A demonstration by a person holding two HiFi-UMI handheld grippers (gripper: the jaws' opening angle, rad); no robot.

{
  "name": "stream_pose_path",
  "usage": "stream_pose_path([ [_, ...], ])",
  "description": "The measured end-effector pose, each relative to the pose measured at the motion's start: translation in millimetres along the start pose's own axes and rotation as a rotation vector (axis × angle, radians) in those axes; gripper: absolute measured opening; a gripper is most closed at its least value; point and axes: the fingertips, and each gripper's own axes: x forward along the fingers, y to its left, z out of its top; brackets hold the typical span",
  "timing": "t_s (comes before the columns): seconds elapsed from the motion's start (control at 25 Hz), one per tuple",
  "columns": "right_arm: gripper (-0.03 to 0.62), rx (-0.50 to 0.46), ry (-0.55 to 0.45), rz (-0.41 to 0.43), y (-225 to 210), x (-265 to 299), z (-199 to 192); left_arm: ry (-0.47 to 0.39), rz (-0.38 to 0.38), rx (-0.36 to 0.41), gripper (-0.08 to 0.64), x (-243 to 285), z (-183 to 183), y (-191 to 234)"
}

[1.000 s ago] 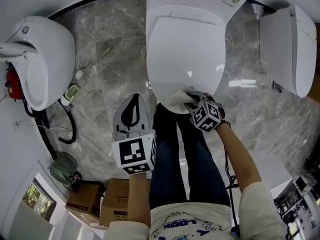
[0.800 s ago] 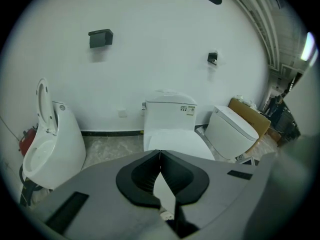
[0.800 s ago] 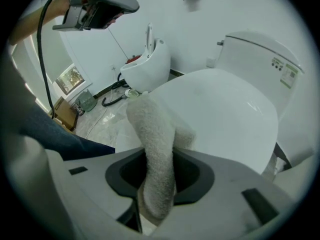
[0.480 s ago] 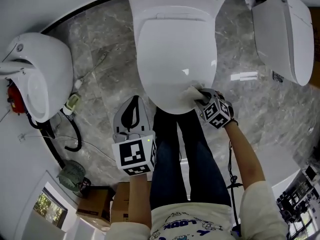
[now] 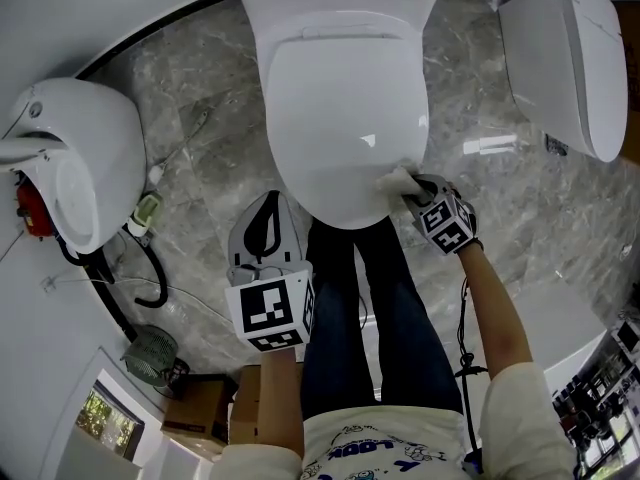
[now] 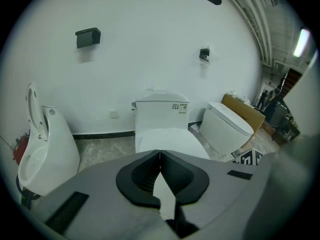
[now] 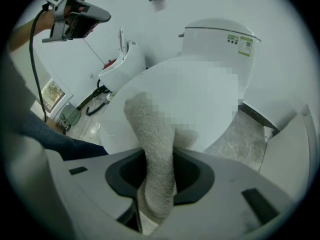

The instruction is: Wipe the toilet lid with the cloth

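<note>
Head view first: the closed toilet lid (image 5: 345, 108) fills the top centre, and the right gripper (image 5: 410, 194) is at its front right edge, pressing a pale cloth (image 5: 393, 180) against the rim. The left gripper (image 5: 268, 202) hangs well apart, lower left, over the grey marble floor (image 5: 200, 118) beside the person's jeans (image 5: 345, 338). A white wall fixture (image 5: 70, 153) sits at far left and a second toilet (image 5: 565, 58) at top right.

Left gripper view now: its jaws are pressed together, tips meeting, nothing between them. It looks straight at the toilet, with the second toilet to the right.

Right gripper view: the jaws are clamped around the fluffy cloth. It rises out of the grip and lies flat on the lid's white surface. The left gripper shows up in the top left corner.
</note>
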Motion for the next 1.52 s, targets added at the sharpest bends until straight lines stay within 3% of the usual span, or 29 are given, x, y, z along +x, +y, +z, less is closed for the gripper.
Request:
stream_pose_path([
  [0.32,0.119,0.043,-0.006,-0.011,-2,1,-1,0.002,0.003,0.001,0.005,-1,0,-1],
  [0.52,0.118,0.177,0.006,-0.011,-1,-8,1,-0.015,0.015,-0.001,0.005,-16,12,0],
  [0.72,0.118,0.267,-0.088,-0.079,-3,-53,35,-0.062,0.049,-0.016,0.005,-43,40,9],
  [1.0,0.118,0.349,-0.354,-0.180,-13,-164,137,-0.161,0.079,-0.033,0.005,-97,103,8],
  [1.32,0.118,0.285,-0.664,-0.268,-3,-331,274,-0.323,0.139,-0.092,0.005,-184,194,20],
  [1.52,0.118,0.257,-0.848,-0.300,13,-429,337,-0.453,0.168,-0.119,0.005,-243,251,21],
])
